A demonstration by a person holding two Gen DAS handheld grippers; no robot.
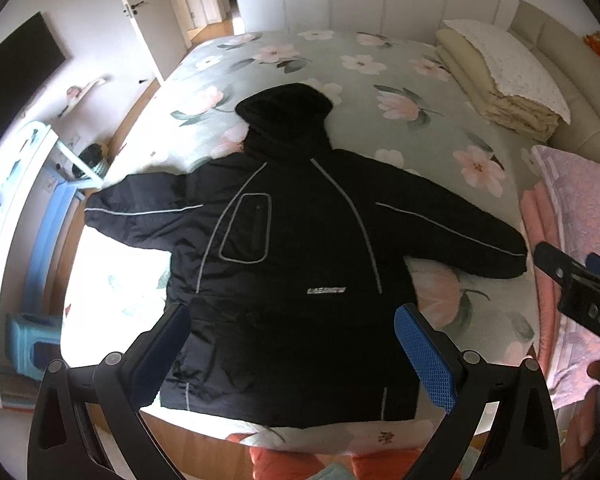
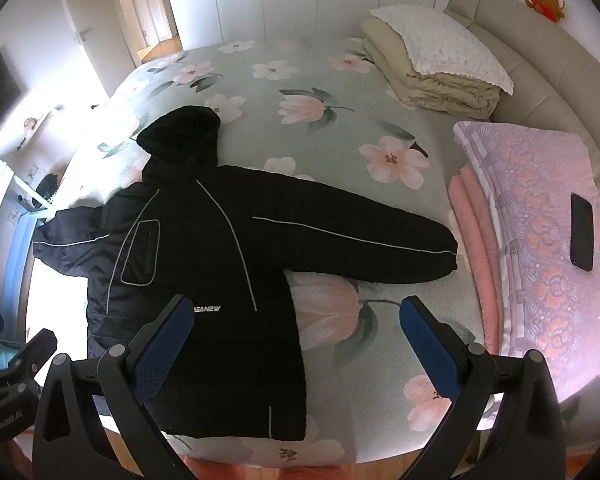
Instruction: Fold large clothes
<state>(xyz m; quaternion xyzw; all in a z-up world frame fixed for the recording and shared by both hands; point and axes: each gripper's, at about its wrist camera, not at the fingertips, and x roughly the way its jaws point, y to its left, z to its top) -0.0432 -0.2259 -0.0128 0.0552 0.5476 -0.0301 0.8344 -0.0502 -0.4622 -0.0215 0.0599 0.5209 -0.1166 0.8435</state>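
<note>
Jaws: both sets are standing wide apart, holding and touching nothing.

Left gripper [image 1: 292,354]: black frame, fingers faced with blue textured pads [image 1: 426,354]; it is hovering above the hem of the jacket, its fingers framing the lower body.

Right gripper [image 2: 296,350]: same build, blue waffle-grid pads [image 2: 430,346]; it is hanging over the jacket's lower right edge and the bare bedspread beside it.

Jacket [image 1: 284,240]: black, padded, hooded, lying flat on the near half of the bed [image 2: 340,80] with both sleeves spread outward. Thin grey piping is running along the sleeves and down the body, outlining one rounded-rectangle pocket; a small pale logo is showing low on the body. Hood [image 2: 180,132] is looking fleecy and pointing toward the far side.

Bedspread: pale green, quilted texture, large pink and white flowers.

Folded cream quilt [image 2: 432,76]: stacked by the headboard, topped with a white scallop-edged pillow.

Pink-and-lilac patterned blanket [image 2: 540,232]: folded at the right edge, with a dark phone [image 2: 582,236] lying on it.
</note>
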